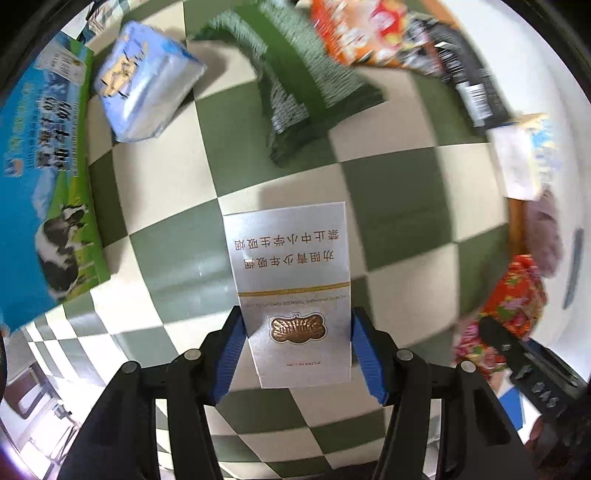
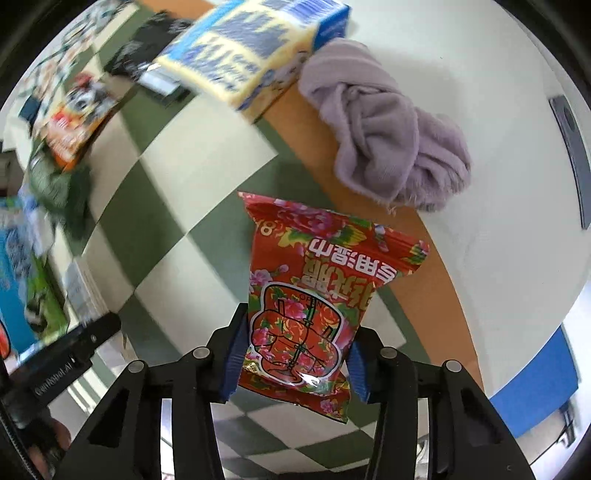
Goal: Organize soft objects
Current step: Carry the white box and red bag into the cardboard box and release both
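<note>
Your left claw is closed narrow on a silver cigarette pack, its blue pads pressing both long sides near the pack's lower end. The pack sits in the lower centre of the left wrist view, lifted over the green-and-white checkered desk. You cannot see inside it; it is sealed.

Your right claw grips a red floral wet-wipe packet in the lower centre of the right wrist view. Its pads are squeezed in against the packet's lower sides, and the wrapper bulges between them. The packet is also sealed and hangs above the desk's checkered cloth.

Outward in the left view: a pale blue tissue pack lies at upper left on the desk, just beside a blue and green milk carton box with a cow printed on it, along the left edge. A dark green knitted cloth is spread at upper centre, an orange snack bag above it at the top edge, and black items blurred at upper right. At the right edge you see the red packet again with your other claw's black body.

Outward in the right view: a crumpled lilac towel lies at upper right, over the desk's wooden edge, touching a blue and yellow box at top centre. The orange snack bag and green cloth are blurred at upper left.
</note>
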`<state>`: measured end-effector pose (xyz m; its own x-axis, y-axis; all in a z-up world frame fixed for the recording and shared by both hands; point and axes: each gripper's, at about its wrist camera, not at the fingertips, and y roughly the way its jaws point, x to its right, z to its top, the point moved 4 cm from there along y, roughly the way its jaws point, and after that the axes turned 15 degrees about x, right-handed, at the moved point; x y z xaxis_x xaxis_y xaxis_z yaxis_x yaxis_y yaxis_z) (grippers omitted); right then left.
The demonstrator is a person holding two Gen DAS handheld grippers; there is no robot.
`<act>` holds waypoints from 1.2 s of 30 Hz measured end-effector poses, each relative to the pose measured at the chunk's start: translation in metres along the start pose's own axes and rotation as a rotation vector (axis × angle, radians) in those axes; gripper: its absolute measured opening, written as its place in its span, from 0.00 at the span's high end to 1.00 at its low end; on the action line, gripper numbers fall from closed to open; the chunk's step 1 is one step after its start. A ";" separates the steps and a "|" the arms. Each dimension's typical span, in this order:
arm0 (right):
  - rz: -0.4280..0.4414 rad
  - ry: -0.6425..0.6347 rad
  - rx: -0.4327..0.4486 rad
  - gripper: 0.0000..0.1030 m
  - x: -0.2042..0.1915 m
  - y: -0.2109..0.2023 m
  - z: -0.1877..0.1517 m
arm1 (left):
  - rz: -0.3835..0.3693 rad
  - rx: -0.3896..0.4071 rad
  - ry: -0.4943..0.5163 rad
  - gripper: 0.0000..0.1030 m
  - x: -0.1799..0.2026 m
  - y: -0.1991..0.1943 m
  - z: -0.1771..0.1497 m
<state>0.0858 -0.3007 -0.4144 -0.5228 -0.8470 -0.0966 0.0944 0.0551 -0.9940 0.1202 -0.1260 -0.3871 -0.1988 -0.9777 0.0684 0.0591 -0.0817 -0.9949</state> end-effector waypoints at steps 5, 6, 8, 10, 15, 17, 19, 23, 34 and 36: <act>0.085 -0.071 0.020 0.53 -0.026 -0.051 -0.020 | -0.083 0.101 -0.028 0.48 -0.011 -0.071 -0.028; 0.108 -0.101 0.029 0.53 -0.037 -0.065 -0.026 | -0.096 0.119 -0.035 0.48 -0.016 -0.084 -0.028; 0.141 -0.148 0.046 0.53 -0.050 -0.086 -0.030 | -0.119 0.167 -0.059 0.48 -0.035 -0.118 -0.024; 0.180 -0.201 0.065 0.53 -0.082 -0.109 -0.025 | -0.126 0.218 -0.083 0.48 -0.057 -0.173 0.001; 0.295 -0.332 0.096 0.53 -0.149 -0.148 0.003 | -0.123 0.303 -0.167 0.48 -0.106 -0.233 0.046; 0.349 -0.393 0.103 0.53 -0.185 -0.174 0.007 | -0.109 0.324 -0.193 0.48 -0.138 -0.247 0.051; 0.392 -0.444 0.102 0.53 -0.208 -0.193 0.010 | -0.084 0.343 -0.222 0.48 -0.172 -0.248 0.059; 0.428 -0.536 0.124 0.53 -0.293 -0.192 0.007 | -0.053 0.334 -0.279 0.48 -0.240 -0.228 0.079; 0.380 -0.671 0.070 0.53 -0.471 -0.086 0.001 | -0.073 0.197 -0.329 0.47 -0.350 -0.098 0.140; 0.357 -0.688 0.054 0.53 -0.487 -0.055 0.001 | -0.097 0.160 -0.318 0.47 -0.360 -0.074 0.150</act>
<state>0.3362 0.1075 -0.3122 0.1890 -0.9216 -0.3391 0.2083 0.3751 -0.9033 0.3340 0.2026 -0.3273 0.1019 -0.9731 0.2068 0.2119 -0.1819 -0.9602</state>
